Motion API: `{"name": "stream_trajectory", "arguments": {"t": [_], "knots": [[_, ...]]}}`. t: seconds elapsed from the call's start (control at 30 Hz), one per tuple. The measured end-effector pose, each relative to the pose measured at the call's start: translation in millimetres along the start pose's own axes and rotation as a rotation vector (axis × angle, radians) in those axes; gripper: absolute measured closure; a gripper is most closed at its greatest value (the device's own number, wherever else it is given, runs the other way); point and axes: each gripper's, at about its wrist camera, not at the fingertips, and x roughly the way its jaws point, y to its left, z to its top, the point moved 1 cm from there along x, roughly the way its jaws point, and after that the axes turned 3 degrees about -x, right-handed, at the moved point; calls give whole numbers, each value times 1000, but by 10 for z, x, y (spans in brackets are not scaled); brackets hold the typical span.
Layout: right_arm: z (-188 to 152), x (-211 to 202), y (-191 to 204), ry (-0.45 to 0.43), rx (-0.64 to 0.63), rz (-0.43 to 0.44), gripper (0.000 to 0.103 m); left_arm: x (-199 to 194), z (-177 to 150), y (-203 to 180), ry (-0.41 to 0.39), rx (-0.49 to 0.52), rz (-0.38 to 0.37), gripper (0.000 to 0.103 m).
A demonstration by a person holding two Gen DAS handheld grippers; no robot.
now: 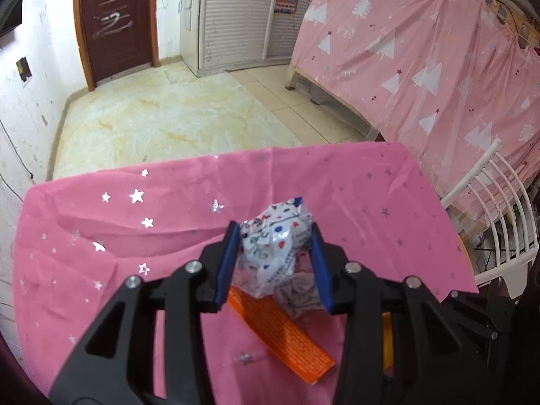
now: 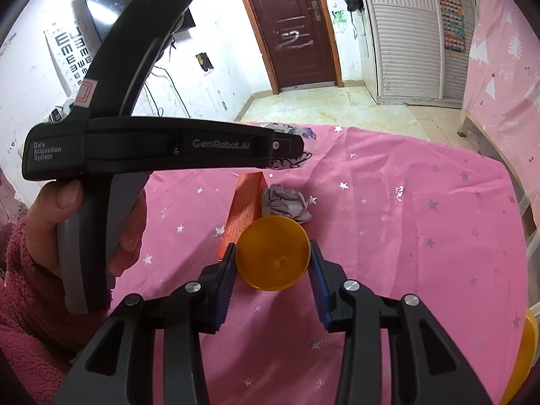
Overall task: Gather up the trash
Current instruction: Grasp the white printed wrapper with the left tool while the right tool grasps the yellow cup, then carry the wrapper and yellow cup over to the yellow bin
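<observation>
My left gripper point(image 1: 272, 233) is shut on a crumpled white wrapper with coloured dots point(image 1: 275, 249) and holds it above the pink star tablecloth point(image 1: 101, 236). Under it lie an orange flat packet point(image 1: 283, 334) and a crumpled grey tissue point(image 1: 300, 295). My right gripper point(image 2: 272, 253) is shut on an orange round cup point(image 2: 272, 256), held bottom toward the camera just above the cloth. The same orange packet point(image 2: 243, 209) and grey tissue point(image 2: 285, 202) lie just beyond the cup. The left gripper's body point(image 2: 162, 148) crosses the right wrist view, with the wrapper mostly hidden behind its tip.
A white chair point(image 1: 499, 216) stands at the table's right edge. A bed with a pink curtain point(image 1: 422, 67) is to the right. A second orange object point(image 2: 526, 351) shows at the lower right edge. Tiled floor and a brown door point(image 2: 290, 23) lie beyond.
</observation>
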Motion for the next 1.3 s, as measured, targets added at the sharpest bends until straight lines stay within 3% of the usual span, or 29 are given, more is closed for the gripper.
{"name": "stream_trajectory", "arguments": {"t": [0.67, 1.3], "knots": [[-306, -864, -492, -147, 112, -77, 68, -302, -26, -848, -53, 110, -25, 64], [-826, -1668, -1450, -275, 308, -219, 68, -221, -101, -1877, -37, 266, -103, 64]]}}
